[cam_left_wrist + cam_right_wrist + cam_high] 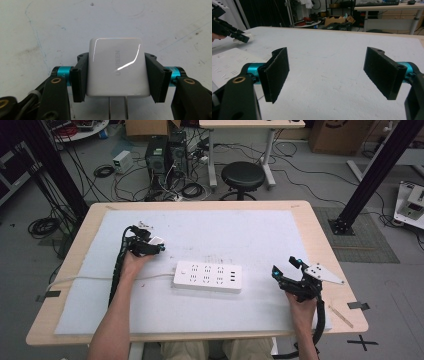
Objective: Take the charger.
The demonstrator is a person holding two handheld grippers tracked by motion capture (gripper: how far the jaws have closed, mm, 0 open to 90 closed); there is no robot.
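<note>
White padding covers the wooden tabletop (320, 235), and behind it the floor carries tangled cables, computer towers and a black stool (243, 176).

On the padding, left of middle, the left gripper (150, 246) has its jaws pinching a white charger (117, 67). In the left gripper view the two black pads press flat against the charger's opposite sides, and its two metal prongs (117, 107) point back toward the camera, between the jaws. Its glossy face is up, with grey lettering across it. The padding lies below it; whether the charger rests on it or hangs just above I cannot tell.

A white power strip (208, 276) lies flat near the middle of the padding, just right of the left gripper and apart from it. Its sockets face up and its white cord (85, 279) runs off to the left edge of the tabletop, passing under the person's left forearm.

The right gripper (287, 270) sits well apart, near the tabletop's right edge, in the person's right hand. Its jaws are spread wide with bare padding between them, as the right gripper view shows. That view also catches the strip at its left edge and the left gripper farther off.
</note>
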